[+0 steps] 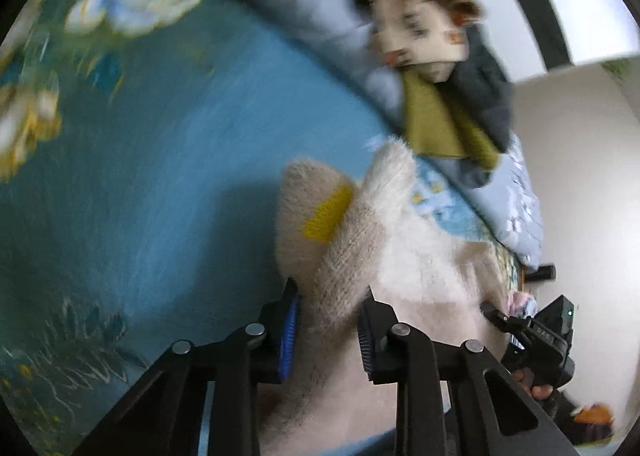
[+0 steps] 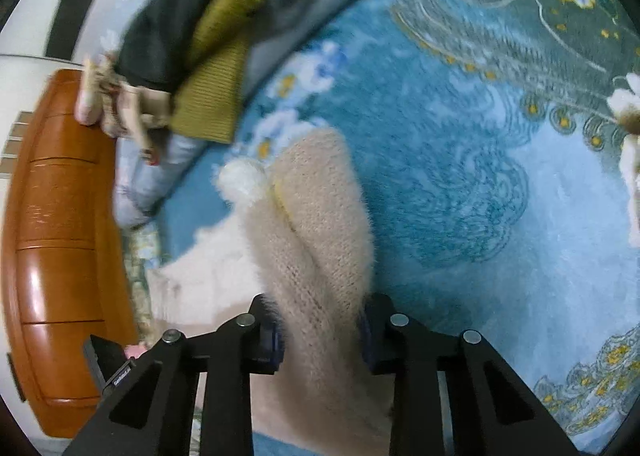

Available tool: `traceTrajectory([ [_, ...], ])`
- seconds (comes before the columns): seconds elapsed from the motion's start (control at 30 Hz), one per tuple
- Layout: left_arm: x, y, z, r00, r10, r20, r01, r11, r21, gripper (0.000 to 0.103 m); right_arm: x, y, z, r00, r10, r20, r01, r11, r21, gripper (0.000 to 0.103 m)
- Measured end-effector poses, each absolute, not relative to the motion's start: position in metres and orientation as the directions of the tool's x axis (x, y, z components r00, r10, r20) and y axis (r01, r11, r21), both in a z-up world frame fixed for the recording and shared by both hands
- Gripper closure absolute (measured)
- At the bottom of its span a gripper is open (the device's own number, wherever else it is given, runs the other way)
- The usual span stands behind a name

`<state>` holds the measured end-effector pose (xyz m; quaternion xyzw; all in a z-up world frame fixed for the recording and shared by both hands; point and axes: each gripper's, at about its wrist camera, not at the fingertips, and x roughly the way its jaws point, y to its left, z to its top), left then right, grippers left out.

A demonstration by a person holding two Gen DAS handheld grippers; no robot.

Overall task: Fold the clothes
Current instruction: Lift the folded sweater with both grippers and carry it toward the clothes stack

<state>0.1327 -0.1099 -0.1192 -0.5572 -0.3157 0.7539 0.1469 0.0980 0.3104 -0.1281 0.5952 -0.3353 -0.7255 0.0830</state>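
A fuzzy cream knit sweater (image 1: pixel 360 240) with a yellow patch (image 1: pixel 326 213) hangs over the blue floral bedspread (image 1: pixel 160 159). My left gripper (image 1: pixel 326 332) is shut on a bunched fold of it. In the right wrist view the same sweater (image 2: pixel 316 223) rises between the fingers of my right gripper (image 2: pixel 320 330), which is shut on it. The right gripper's body (image 1: pixel 536 336) shows at the right of the left wrist view, beside the sweater. The view is blurred by motion.
A pile of clothes lies at the bed's far side: an olive knit (image 2: pixel 216 75), dark grey garments (image 2: pixel 172 15) and a patterned cream piece (image 1: pixel 412 15), on a pale blue quilt (image 1: pixel 316 3). A brown wooden headboard (image 2: pixel 60 240) stands at the left.
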Motion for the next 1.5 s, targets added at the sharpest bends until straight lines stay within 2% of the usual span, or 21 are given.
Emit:
traceTrajectory([
  [0.13,0.117,-0.08,-0.077,-0.357,0.6,-0.716,-0.009,-0.769,-0.64,0.077,0.109,0.336,-0.098,-0.375,-0.534,-0.758,-0.264,-0.722,0.639,0.073],
  [0.33,0.076,0.025,-0.032,-0.3,0.671,-0.678,-0.238,-0.741,-0.628,0.078,0.132,0.407,-0.058,-0.534,-0.48,-0.696,-0.302,-0.66,0.688,0.073],
  [0.5,0.034,0.18,0.009,-0.157,0.735,-0.66,-0.479,-0.641,-0.599,0.083,0.171,0.505,-0.024,-0.662,-0.342,-0.666,-0.379,-0.614,0.692,0.073],
  [0.63,0.024,0.305,0.045,-0.017,0.793,-0.609,-0.621,-0.485,-0.615,0.09,0.208,0.59,0.004,-0.734,-0.203,-0.648,-0.449,-0.571,0.687,0.073],
  [0.77,0.023,0.45,0.08,0.101,0.807,-0.581,-0.741,-0.329,-0.585,0.09,0.244,0.676,0.036,-0.784,-0.061,-0.617,-0.494,-0.541,0.681,0.074],
  [0.83,0.024,0.511,0.074,0.137,0.78,-0.61,-0.762,-0.31,-0.568,0.09,0.254,0.71,0.047,-0.784,0.006,-0.621,-0.522,-0.548,0.654,0.074],
  [0.93,0.027,0.572,0.042,0.175,0.725,-0.666,-0.779,-0.312,-0.544,0.09,0.264,0.755,0.046,-0.731,0.104,-0.674,-0.609,-0.545,0.576,0.075],
  [1.07,0.033,0.62,-0.015,0.214,0.649,-0.73,-0.78,-0.336,-0.527,0.09,0.282,0.799,0.01,-0.706,0.114,-0.699,-0.66,-0.465,0.59,0.076],
  [1.17,0.039,0.624,-0.066,0.25,0.594,-0.765,-0.739,-0.394,-0.547,0.086,0.297,0.816,-0.021,-0.692,0.101,-0.715,-0.684,-0.407,0.605,0.076],
  [1.27,0.046,0.604,-0.105,0.304,0.569,-0.764,-0.689,-0.422,-0.589,0.085,0.309,0.815,-0.048,-0.678,0.084,-0.73,-0.696,-0.393,0.601,0.076],
  [1.43,0.071,0.557,-0.12,0.368,0.62,-0.693,-0.657,-0.353,-0.666,0.085,0.329,0.801,-0.066,-0.703,0.076,-0.707,-0.67,-0.402,0.624,0.075],
  [1.5,0.082,0.547,-0.123,0.35,0.607,-0.714,-0.686,-0.353,-0.636,0.085,0.332,0.8,-0.073,-0.706,0.071,-0.704,-0.667,-0.398,0.629,0.075],
])
